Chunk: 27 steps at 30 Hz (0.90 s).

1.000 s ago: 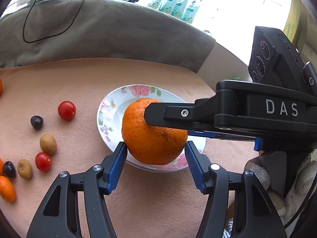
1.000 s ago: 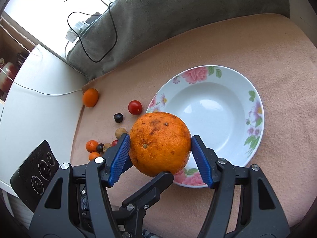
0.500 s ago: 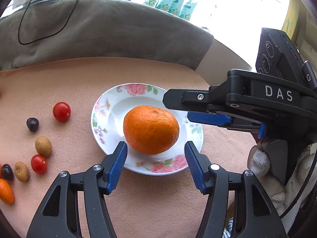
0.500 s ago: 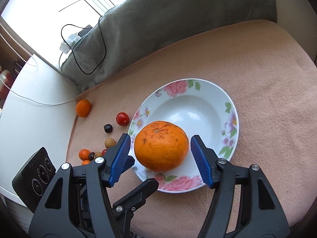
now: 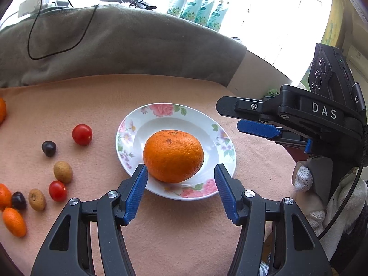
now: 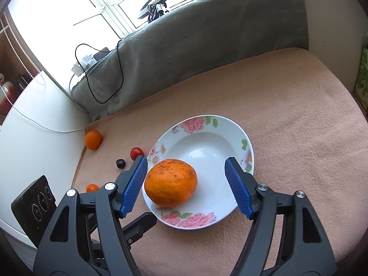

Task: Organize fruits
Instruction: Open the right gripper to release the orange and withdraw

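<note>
A large orange (image 5: 173, 155) lies in a white floral plate (image 5: 184, 117) on the peach cloth; it also shows in the right wrist view (image 6: 170, 182) in the same plate (image 6: 230, 135). My left gripper (image 5: 180, 177) is open and empty, just short of the plate's near rim. My right gripper (image 6: 186, 172) is open and empty, its jaws apart on either side of the orange without touching it. It shows from the side at the right of the left wrist view (image 5: 253, 119).
Left of the plate lie cherry tomatoes (image 5: 82, 134), dark grapes (image 5: 48, 148), brown longans (image 5: 62, 172) and kumquats (image 5: 14, 222). A small orange (image 6: 93, 139) sits by the cloth's far left edge. A grey blanket (image 5: 115, 43) with a black cable backs the cloth.
The right gripper let go of the orange, opened and drew back. The orange now rests in the plate. The left gripper also pulled back a little.
</note>
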{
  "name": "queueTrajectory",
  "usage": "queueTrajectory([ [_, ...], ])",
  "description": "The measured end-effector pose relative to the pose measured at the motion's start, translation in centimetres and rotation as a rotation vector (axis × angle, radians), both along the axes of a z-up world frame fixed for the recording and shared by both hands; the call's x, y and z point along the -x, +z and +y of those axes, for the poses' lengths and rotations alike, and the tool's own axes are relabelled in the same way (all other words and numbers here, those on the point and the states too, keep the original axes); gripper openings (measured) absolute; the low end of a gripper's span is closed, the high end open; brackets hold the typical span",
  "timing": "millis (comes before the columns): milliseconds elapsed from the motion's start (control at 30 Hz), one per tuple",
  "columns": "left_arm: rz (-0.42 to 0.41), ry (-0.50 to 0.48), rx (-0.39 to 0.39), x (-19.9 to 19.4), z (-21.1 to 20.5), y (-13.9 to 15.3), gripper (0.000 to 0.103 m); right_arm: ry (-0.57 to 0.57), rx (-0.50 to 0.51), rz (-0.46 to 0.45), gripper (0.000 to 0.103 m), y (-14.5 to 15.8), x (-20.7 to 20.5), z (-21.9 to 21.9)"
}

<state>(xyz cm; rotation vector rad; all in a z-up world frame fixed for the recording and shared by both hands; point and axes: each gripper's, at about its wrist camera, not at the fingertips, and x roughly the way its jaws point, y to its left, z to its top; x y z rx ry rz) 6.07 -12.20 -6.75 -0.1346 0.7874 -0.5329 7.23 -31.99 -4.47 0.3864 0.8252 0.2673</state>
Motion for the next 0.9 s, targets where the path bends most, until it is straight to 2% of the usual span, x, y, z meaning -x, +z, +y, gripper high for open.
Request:
queueTrajectory([
  [300,-0.029,0.040,-0.006,0.9,1.7,0.0,0.060,0.007,0.024,-0.079,0.073,0.7,1.2,0.7],
  [467,-0.045,0.084,-0.019,1.8,3.7,0.2,0.060,0.034,0.026,-0.089,0.073,0.8,1.5,1.4],
  [900,-0.045,0.258,-0.034,3.1,11.4,0.2,0.060,0.179,0.086,-0.123,0.073,1.4,2.6,6.0],
])
